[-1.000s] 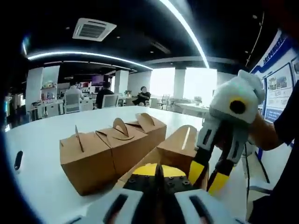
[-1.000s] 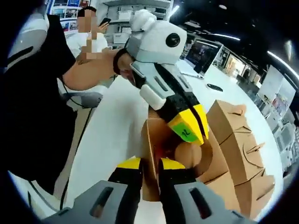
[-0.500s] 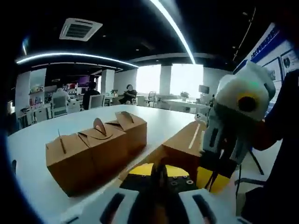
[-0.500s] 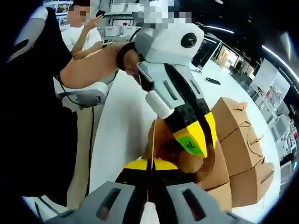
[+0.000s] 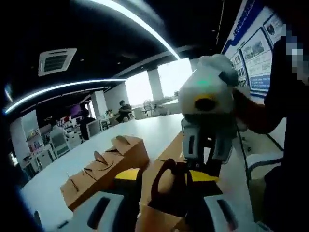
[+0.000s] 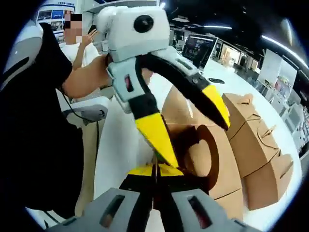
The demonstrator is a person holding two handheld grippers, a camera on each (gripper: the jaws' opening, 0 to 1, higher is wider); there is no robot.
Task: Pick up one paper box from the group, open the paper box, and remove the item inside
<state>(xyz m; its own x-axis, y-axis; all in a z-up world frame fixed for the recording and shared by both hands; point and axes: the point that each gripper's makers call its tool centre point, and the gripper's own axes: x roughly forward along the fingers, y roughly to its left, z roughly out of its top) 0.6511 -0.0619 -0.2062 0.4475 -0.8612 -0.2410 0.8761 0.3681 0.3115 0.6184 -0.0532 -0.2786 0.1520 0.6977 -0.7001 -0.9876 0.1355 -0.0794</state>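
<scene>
White table point(image 6: 120, 140), office behind. Right gripper point(image 6: 155, 178) clenched on paper box point(image 6: 212, 159) flap; left gripper point(image 6: 193, 130) released, jaws spread. Left gripper view: wall posters point(image 5: 253, 43), unreadable.

Your left gripper view looks across the white table point(image 5: 159, 128) toward the far windows, close over the open paper box point(image 5: 166, 186). Your right gripper view faces back at you, sharing that box point(image 6: 212, 154) close up.

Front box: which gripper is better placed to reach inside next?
Probably left. The left gripper is open, jaws spread over the top of the box, while the right gripper is shut on the box's edge, steadying it.
</scene>
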